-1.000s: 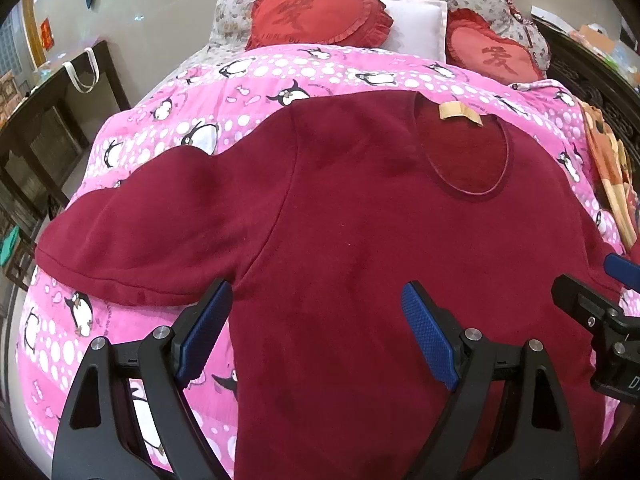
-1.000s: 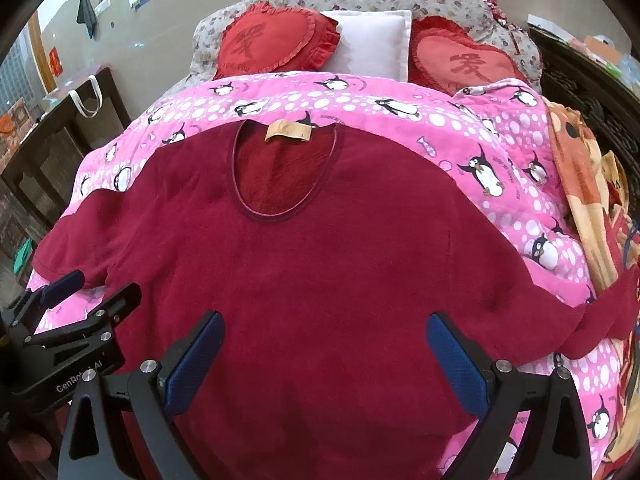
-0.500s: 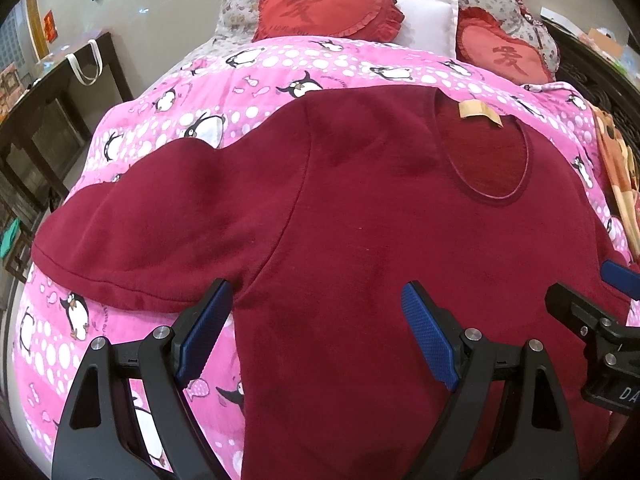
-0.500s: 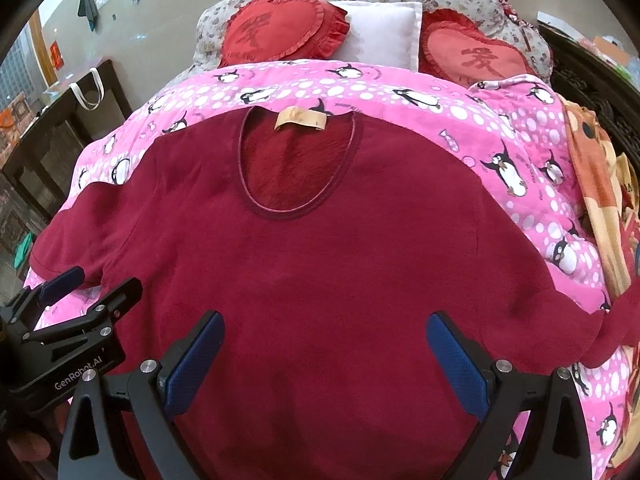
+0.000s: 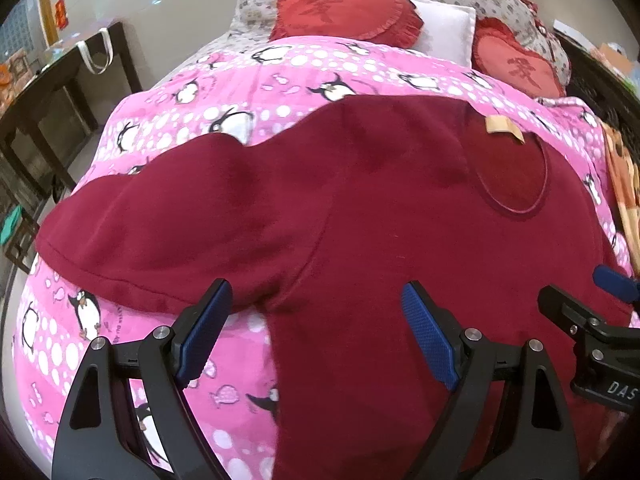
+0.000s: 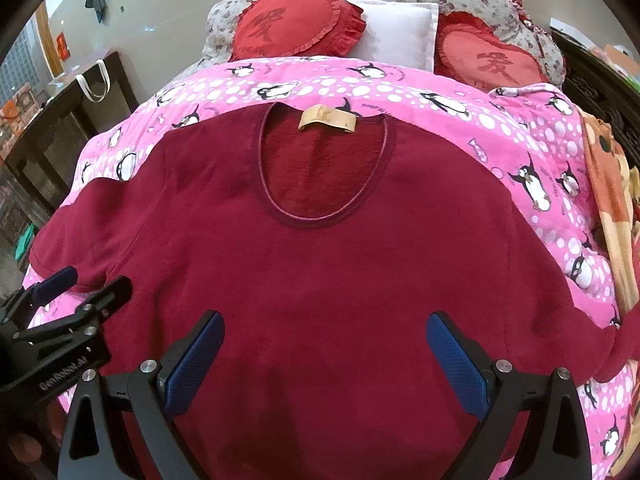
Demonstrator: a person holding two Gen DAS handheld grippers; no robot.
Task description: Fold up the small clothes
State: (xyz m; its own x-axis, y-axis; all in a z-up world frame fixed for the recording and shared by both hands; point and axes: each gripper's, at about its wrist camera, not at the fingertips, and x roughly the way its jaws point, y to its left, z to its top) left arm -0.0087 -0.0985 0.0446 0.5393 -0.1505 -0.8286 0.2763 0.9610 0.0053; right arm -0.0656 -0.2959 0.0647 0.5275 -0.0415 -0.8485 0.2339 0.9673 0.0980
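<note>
A dark red sweater (image 6: pixel 340 272) lies flat and face up on the pink penguin quilt (image 6: pixel 440 92), its neckline with a tan label (image 6: pixel 326 119) pointing away from me. The left sleeve (image 5: pixel 168 224) stretches out toward the bed's left edge. My left gripper (image 5: pixel 316 300) stands open just above the underarm, where sleeve meets body, with nothing between its blue pads. My right gripper (image 6: pixel 324 324) is open over the lower middle of the sweater's body and holds nothing. Each gripper shows at the edge of the other's view, the right gripper (image 5: pixel 580 288) and the left gripper (image 6: pixel 92 280).
Two red heart cushions (image 6: pixel 296 24) and a white pillow (image 6: pixel 396 32) lean at the head of the bed. A dark wooden table (image 5: pixel 60 92) with a white bag stands left of the bed. An orange patterned blanket (image 6: pixel 608 200) lies along the right edge.
Both grippers have moved forward and lower over the sweater, which now fills more of each view. Both stay open.
</note>
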